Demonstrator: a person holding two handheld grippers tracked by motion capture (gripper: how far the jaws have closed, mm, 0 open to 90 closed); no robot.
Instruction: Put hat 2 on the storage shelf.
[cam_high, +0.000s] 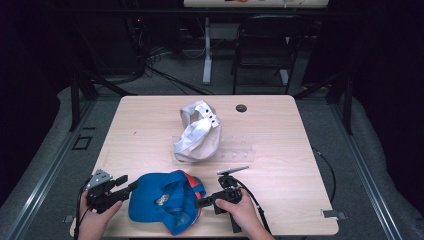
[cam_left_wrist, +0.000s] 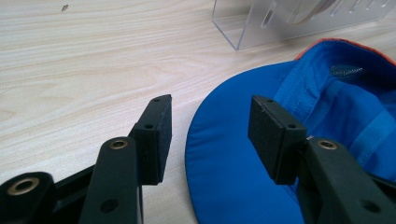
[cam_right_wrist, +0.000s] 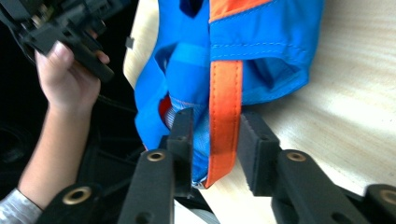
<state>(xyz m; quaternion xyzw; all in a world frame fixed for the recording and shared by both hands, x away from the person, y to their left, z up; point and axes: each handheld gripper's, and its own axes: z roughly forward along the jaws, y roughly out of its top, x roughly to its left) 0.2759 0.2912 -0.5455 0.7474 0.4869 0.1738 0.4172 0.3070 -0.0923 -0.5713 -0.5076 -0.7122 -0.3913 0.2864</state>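
A blue cap (cam_high: 165, 200) with orange trim lies upside down near the table's front edge. My left gripper (cam_high: 131, 186) is at its left side, open; in the left gripper view (cam_left_wrist: 210, 121) one jaw hangs over the blue brim (cam_left_wrist: 233, 177) and the other over bare wood. My right gripper (cam_high: 200, 202) is at the cap's right side. Its jaws (cam_right_wrist: 217, 116) are closed on the orange strap (cam_right_wrist: 225, 93) and the blue fabric (cam_right_wrist: 266, 46) at the cap's rim. A white cap (cam_high: 197, 135) rests on a clear acrylic stand (cam_high: 240, 150) mid-table.
The wooden table (cam_high: 290, 190) has a black grommet hole (cam_high: 241, 108) near its back edge. A corner of the clear stand (cam_left_wrist: 243, 28) lies just beyond the blue brim. A black chair (cam_high: 265, 45) and cables are behind the table. The person's left hand (cam_right_wrist: 65, 79) is past the cap.
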